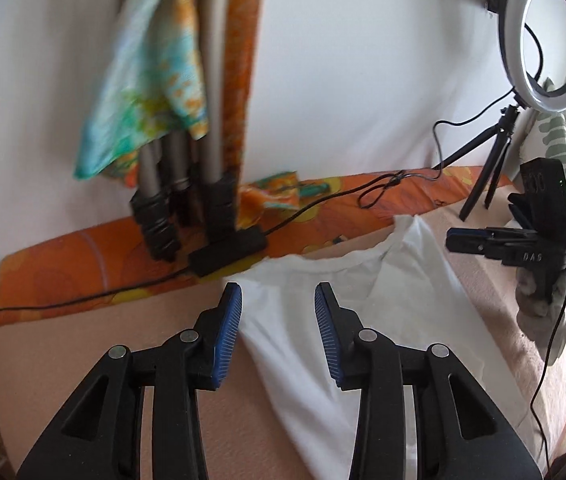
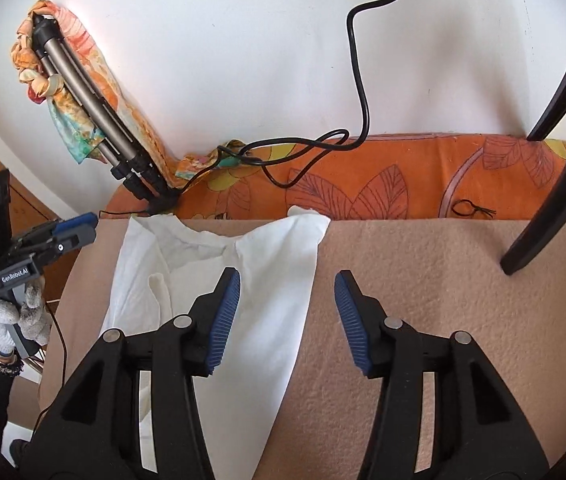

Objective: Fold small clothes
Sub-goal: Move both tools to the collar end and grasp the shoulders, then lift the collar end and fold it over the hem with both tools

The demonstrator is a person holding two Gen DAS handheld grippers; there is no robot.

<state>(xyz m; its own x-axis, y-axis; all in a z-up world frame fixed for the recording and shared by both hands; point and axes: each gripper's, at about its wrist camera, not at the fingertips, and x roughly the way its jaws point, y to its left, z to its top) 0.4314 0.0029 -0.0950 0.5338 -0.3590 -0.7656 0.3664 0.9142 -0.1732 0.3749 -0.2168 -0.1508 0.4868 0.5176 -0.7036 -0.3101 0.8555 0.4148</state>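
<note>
In the left wrist view, the left gripper is held low over the surface, its jaws spread and empty. The ribbed blue pads straddle the left edge of the white garment, seemingly so that this edge can be pinched for a fold. The garment, a thin, soft white knit with a curved neckline, is laid flat and appears already folded lengthwise into a narrow strip. The surface is covered with a nubby peach blanket; an orange leaf-print cloth lies behind it. A tripod wrapped in a patterned scarf and a ring light stand at the back. The right gripper is seen hovering at the right; from this side it cannot be told whether it is spread.

In the right wrist view, the right gripper is shown spread wide and empty, placed across the garment's right edge, one pad over cloth, the other over bare blanket. The left gripper is held aloft in a gloved hand.
</note>
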